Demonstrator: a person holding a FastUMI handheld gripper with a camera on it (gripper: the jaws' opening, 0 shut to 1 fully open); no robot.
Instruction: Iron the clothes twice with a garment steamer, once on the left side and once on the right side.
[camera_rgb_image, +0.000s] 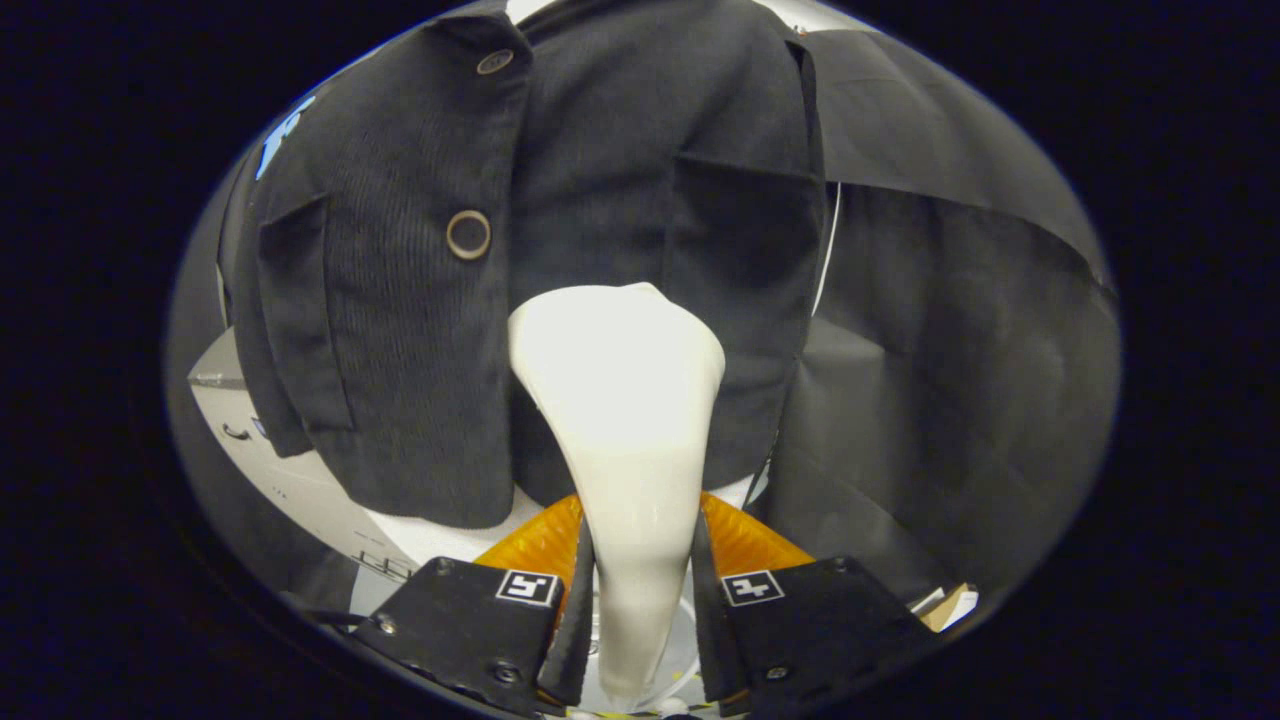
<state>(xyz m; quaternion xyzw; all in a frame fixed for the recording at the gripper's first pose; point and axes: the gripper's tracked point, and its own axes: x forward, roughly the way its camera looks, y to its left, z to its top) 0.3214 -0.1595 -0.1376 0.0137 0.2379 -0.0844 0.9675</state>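
Note:
A dark corduroy jacket (420, 300) with round buttons and two chest pockets hangs just ahead of me, its front opening running down the middle. A white garment steamer (620, 400) stands upright between my fingers, its narrow handle clamped by both of them and its wide head up against the jacket's lower right panel, beside the opening. My gripper (640, 560) is shut on the steamer's handle. The steamer hides the jacket's hem behind it.
A white surface (300, 490) lies below the jacket's left side. Black cloth (960, 400) hangs to the right of the jacket. A thin white cord (828, 250) runs down along the jacket's right edge. A bit of cardboard (950, 605) lies beyond the right finger.

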